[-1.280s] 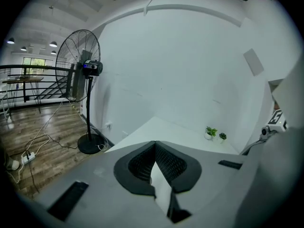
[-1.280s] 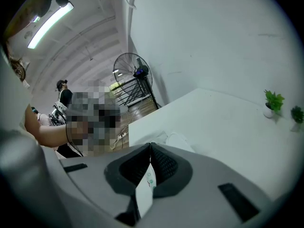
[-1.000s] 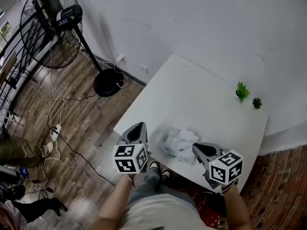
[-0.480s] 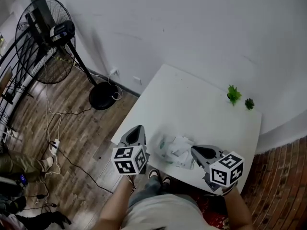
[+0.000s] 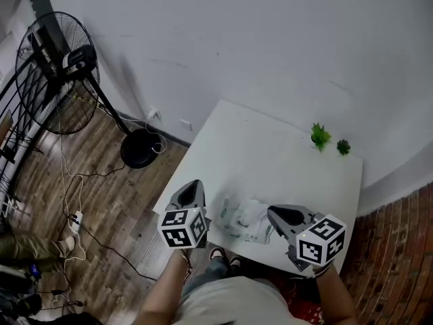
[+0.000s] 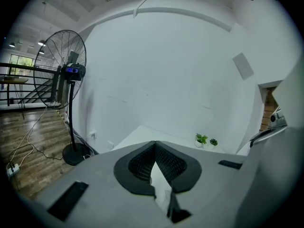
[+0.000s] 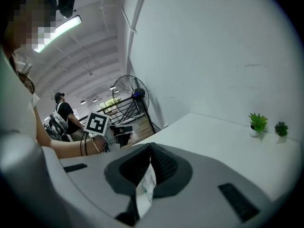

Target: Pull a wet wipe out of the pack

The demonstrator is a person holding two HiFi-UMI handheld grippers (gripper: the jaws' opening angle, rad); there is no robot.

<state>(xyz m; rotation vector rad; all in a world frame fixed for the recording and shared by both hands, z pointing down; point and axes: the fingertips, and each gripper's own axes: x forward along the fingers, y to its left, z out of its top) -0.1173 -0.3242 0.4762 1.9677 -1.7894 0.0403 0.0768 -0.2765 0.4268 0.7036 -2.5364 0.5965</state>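
The left gripper (image 5: 193,183) and right gripper (image 5: 272,211) hover either side of the crumpled wipe pack (image 5: 245,219) on the tabletop (image 5: 270,154), both jaws closed, empty

**Even bright light, strong bending at the edges**

Bright, even light is spreading over the white wall (image 5: 270,39) and the white table (image 5: 270,154), which is looking almost washed out. The standing fan (image 5: 57,73) is throwing only a faint, soft shadow on the wall. In the head view the wet wipe pack (image 5: 240,217) is looking slightly smeared. In the right gripper view a ceiling strip lamp (image 7: 61,26) is glowing with mild glare. Both gripper views are curving toward the edges and darkening to black in the corners.
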